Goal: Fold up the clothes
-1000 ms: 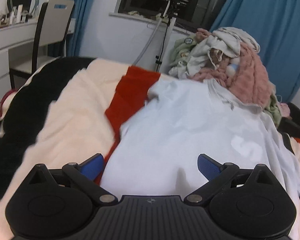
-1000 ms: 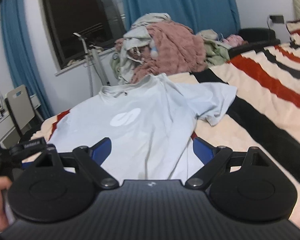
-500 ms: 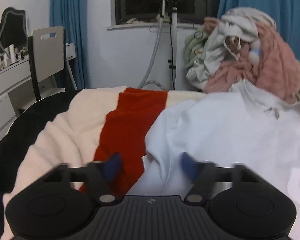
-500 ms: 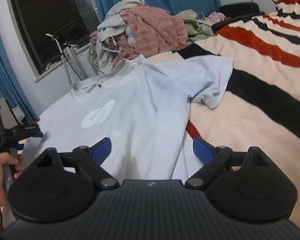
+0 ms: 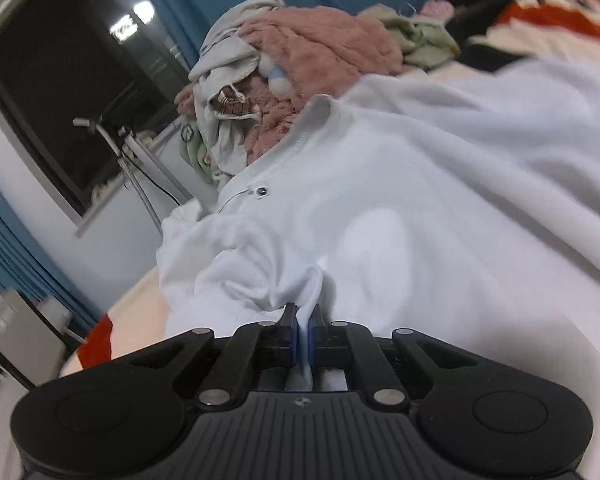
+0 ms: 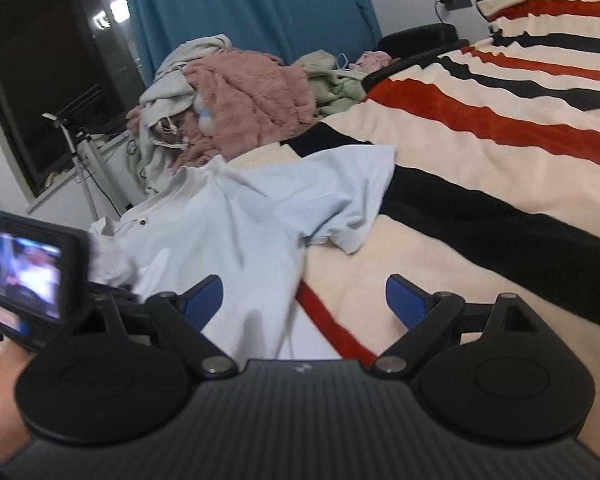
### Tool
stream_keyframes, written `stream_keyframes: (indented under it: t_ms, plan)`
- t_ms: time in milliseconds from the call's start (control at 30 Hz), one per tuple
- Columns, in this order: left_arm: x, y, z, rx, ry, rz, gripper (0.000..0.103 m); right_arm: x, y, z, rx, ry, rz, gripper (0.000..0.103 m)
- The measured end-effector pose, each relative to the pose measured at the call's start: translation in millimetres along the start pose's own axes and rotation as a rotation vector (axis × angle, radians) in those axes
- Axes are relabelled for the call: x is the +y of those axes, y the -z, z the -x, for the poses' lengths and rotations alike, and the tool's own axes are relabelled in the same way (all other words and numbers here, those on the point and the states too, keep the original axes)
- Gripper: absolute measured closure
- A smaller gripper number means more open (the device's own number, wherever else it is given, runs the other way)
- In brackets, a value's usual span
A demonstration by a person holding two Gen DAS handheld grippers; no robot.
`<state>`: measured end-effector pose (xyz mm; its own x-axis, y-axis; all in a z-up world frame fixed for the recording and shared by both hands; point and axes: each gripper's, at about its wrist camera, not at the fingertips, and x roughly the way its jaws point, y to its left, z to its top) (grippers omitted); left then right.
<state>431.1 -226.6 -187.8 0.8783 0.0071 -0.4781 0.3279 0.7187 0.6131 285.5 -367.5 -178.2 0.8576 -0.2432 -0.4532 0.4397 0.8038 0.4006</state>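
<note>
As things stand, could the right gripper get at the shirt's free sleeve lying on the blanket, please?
Probably yes. The right gripper is open, and the sleeve lies flat ahead on the striped blanket with nothing over it. The left gripper, shut on the T-shirt, sits off to the other side.

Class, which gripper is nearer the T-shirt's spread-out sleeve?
Right. The right gripper hangs open just short of the sleeve; the left gripper pinches the T-shirt's opposite side.

Shirt [image 6: 236, 220]: smooth matt cloth. Blanket [image 6: 480, 168]: fleecy. Pink garment [image 5: 332, 52]: shaggy pile.
</note>
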Motion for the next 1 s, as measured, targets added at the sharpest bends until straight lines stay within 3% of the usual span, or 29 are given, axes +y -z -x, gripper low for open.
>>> stream_keyframes:
  t_ms: [67,133,167,200,300,367,433,600,667,733,767,800,867,1000]
  plan:
    - [3.6,1.8,-0.9,0.001,0.009,0.012,0.099,-4.0,-1.4,0.9,-0.008,0.02,-0.008,0.013]
    - [18.7,5.2,5.2,0.006,0.065,0.06,0.092,-4.6,-1.3,1.4,-0.006,0.018,-0.012,0.013]
    - [27.8,7.2,9.6,0.009,0.1,0.089,0.084,-5.1,-1.7,1.8,-0.005,0.016,-0.014,0.013]
    - [37.7,10.2,17.4,-0.004,0.135,0.125,0.068,-5.5,-2.0,2.2,-0.005,0.014,-0.016,0.013]
    - [70.1,23.4,55.8,-0.113,0.245,0.261,0.042,-5.5,-2.2,3.6,-0.002,0.01,-0.027,0.013]
    - [91.1,31.9,78.2,-0.176,0.302,0.347,0.03,-5.4,-2.1,4.0,0.003,0.007,-0.034,0.013]
    - [113.3,39.6,78.2,-0.173,0.312,0.449,0.027,-6.4,-2.1,3.9,0.006,0.005,-0.042,0.013]
    - [169.9,65.5,21.3,-0.033,0.302,0.793,0.026,-6.1,-1.2,3.0,0.009,0.005,-0.044,0.013]
    - [189.1,81.2,-15.8,0.065,0.366,0.951,0.027,-4.7,-0.2,1.8,0.01,0.006,-0.036,0.013]
    - [197.2,93.2,-41.0,0.126,0.424,1.056,0.038,-3.9,1.5,0.5,0.009,0.006,-0.026,0.013]
    - [198.5,95.9,-44.4,0.123,0.441,1.074,0.045,-3.7,2.4,-0.1,0.009,0.007,-0.021,0.013]
    - [199.7,98.6,-47.8,0.121,0.458,1.092,0.064,-3.4,3.2,-0.6,0.008,0.007,-0.016,0.013]
    - [202.4,99.4,-44.7,0.089,0.463,1.078,0.09,-2.5,4.0,-0.9,0.009,0.01,-0.007,0.013]
    - [218.0,91.8,-33.1,0.02,0.393,1.02,0.099,-0.7,5.6,-1.7,0.009,0.015,0.01,0.013]
